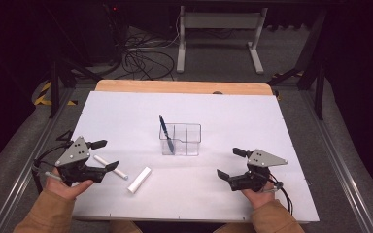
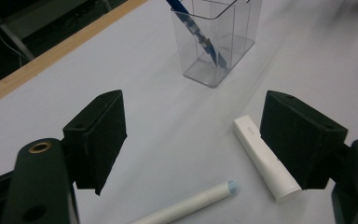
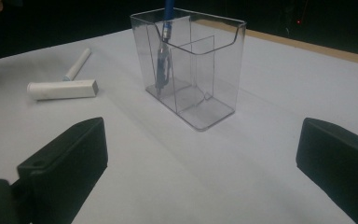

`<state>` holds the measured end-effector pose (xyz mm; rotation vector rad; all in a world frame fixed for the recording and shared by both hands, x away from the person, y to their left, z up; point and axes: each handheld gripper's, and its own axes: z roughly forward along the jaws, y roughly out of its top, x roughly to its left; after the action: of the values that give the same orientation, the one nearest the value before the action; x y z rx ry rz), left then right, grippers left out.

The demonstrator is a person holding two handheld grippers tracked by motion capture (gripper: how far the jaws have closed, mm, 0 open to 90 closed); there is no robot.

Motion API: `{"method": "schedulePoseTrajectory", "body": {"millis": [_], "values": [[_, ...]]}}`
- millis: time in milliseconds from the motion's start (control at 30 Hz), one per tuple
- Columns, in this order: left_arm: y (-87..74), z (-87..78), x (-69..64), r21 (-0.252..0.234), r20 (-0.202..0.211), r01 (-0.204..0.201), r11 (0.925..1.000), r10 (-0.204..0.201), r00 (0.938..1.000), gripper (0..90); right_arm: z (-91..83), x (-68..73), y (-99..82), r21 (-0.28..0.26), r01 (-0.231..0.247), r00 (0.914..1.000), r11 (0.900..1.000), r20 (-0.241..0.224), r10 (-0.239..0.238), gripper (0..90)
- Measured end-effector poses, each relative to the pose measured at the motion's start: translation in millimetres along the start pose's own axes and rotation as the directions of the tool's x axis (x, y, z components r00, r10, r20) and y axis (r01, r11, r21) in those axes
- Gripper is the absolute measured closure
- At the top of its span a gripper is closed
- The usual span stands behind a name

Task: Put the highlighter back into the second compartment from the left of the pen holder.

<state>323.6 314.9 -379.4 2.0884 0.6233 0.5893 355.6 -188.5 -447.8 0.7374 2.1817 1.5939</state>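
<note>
Pens lie on the tabletop's near left: a thin white pen between the open left tool, a capped white one just right (the right tool gapes empty), blue pen already in the clear holder.

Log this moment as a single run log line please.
left gripper: open, white pen between jaws, untouched | right gripper: open, empty | blue pen: in clear holder | white stick: on table
</note>
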Motion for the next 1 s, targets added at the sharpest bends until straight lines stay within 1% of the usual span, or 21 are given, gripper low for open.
{"method": "schedulePoseTrajectory", "body": {"millis": [100, 133, 167, 233, 267, 300, 367, 433, 467, 567, 600, 633, 667, 733, 767, 800, 833, 900, 933, 967, 1000], "values": [[0.0, 2.6, 3.8, 0.018, -0.004, -0.001, 0.9998, 0.001, 1.0000, 21.9, 0.0, -0.4, -2.4, 0.011, -0.002, 1.0000, 0.9999, 0.005, 0.002, 2.5], [0.3, 3.5, 4.8, 0.033, -0.007, 0.000, 0.9995, 0.000, 1.0000, 20.1, 0.2, -0.4, -2.9, 0.011, -0.002, 1.0000, 0.9999, 0.006, 0.002, 2.5], [0.6, 4.9, 6.0, 0.049, 0.000, -0.007, 0.9988, 0.007, 1.0000, 19.0, 0.6, -0.5, -3.5, 0.011, -0.001, 1.0000, 0.9999, 0.008, 0.001, 2.5], [0.8, 6.0, 7.4, 0.064, -0.005, -0.009, 0.9979, 0.009, 0.9999, 19.2, 1.6, -0.5, -4.2, 0.018, 0.000, 1.0000, 0.9998, 0.005, 0.000, 2.5], [0.6, 6.3, 8.6, 0.063, 0.002, -0.004, 0.9980, 0.004, 1.0000, 19.1, 2.1, -0.6, -4.3, 0.017, 0.004, 1.0000, 0.9998, 0.003, -0.004, 2.5], [0.5, 6.6, 8.7, 0.059, 0.000, 0.002, 0.9982, -0.002, 1.0000, 19.1, 2.3, -0.3, -4.6, 0.019, 0.001, 1.0000, 0.9998, 0.003, -0.001, 2.5], [0.5, 6.9, 9.4, 0.064, 0.012, 0.005, 0.9980, -0.005, 0.9999, 19.1, 2.6, 0.0, -4.8, 0.019, 0.001, 1.0000, 0.9998, 0.000, -0.001, 2.5], [0.9, 6.9, 10.2, 0.066, 0.033, -0.005, 0.9978, 0.003, 0.9995, 21.3, 2.9, 0.3, -5.0, 0.021, 0.001, 1.0000, 0.9998, -0.001, -0.001, 2.5], [1.0, 6.8, 9.8, 0.068, 0.026, -0.011, 0.9976, 0.009, 0.9996, 21.3, 3.0, 0.3, -5.1, 0.022, 0.000, 1.0000, 0.9998, -0.002, 0.000, 2.5], [1.5, 6.9, 10.1, 0.080, 0.029, -0.021, 0.9966, 0.019, 0.9994, 19.8, 3.3, 0.2, -5.4, 0.023, -0.003, 1.0000, 0.9997, -0.006, 0.003, 2.5], [1.8, 6.5, 10.8, 0.091, 0.037, -0.015, 0.9958, 0.011, 0.9993, 18.6, 3.4, 0.3, -5.5, 0.023, -0.004, 1.0000, 0.9997, -0.009, 0.004, 2.5], [1.6, 5.9, 12.0, 0.094, 0.057, -0.022, 0.9953, 0.017, 0.9982, 18.5, 3.5, 0.4, -5.6, 0.023, -0.004, 0.9999, 0.9997, -0.012, 0.004, 2.5], [1.5, 5.4, 12.2, 0.090, 0.066, -0.023, 0.9957, 0.017, 0.9976, 17.0, 3.5, 0.8, -5.6, 0.020, -0.003, 0.9999, 0.9998, -0.014, 0.003, 2.5], [1.3, 4.5, 14.2, 0.079, 0.113, -0.014, 0.9968, 0.005, 0.9936, 17.4, 3.7, 1.2, -5.2, 0.017, 0.005, 0.9998, 0.9998, -0.019, -0.004, 2.4], [1.4, 4.9, 14.7, 0.080, 0.124, -0.015, 0.9967, 0.006, 0.9923, 17.7, 3.7, 1.3, -5.1, 0.022, 0.005, 0.9998, 0.9997, -0.018, -0.005, 2.4], [2.2, 5.4, 15.4, 0.095, 0.114, -0.037, 0.9948, 0.026, 0.9932, 18.4, 3.9, 1.2, -5.3, 0.022, 0.004, 0.9998, 0.9998, -0.021, -0.004, 2.4], [2.4, 6.4, 14.9, 0.107, 0.117, -0.039, 0.9935, 0.027, 0.9928, 19.5, 4.1, 1.2, -5.6, 0.019, 0.000, 0.9997, 0.9998, -0.024, 0.000, 2.3], [4.0, 8.6, 14.8, 0.140, 0.101, -0.076, 0.9872, 0.062, 0.9930, 25.0, 4.2, 1.2, -5.6, 0.023, 0.004, 0.9997, 0.9997, -0.025, -0.003, 2.3], [5.2, 10.2, 14.8, 0.169, 0.102, -0.106, 0.9799, 0.090, 0.9907, 28.2, 4.2, 1.2, -5.6, 0.023, 0.003, 0.9997, 0.9997, -0.025, -0.003, 2.4], [5.9, 11.7, 14.7, 0.187, 0.108, -0.125, 0.9743, 0.107, 0.9884, 30.0, 4.4, 1.2, -5.8, 0.020, 0.001, 0.9997, 0.9998, -0.026, -0.001, 2.3], [6.1, 12.8, 14.7, 0.198, 0.122, -0.135, 0.9709, 0.112, 0.9861, 32.1, 4.4, 1.1, -5.9, 0.019, 0.000, 0.9996, 0.9998, -0.027, 0.001, 2.3]]}}
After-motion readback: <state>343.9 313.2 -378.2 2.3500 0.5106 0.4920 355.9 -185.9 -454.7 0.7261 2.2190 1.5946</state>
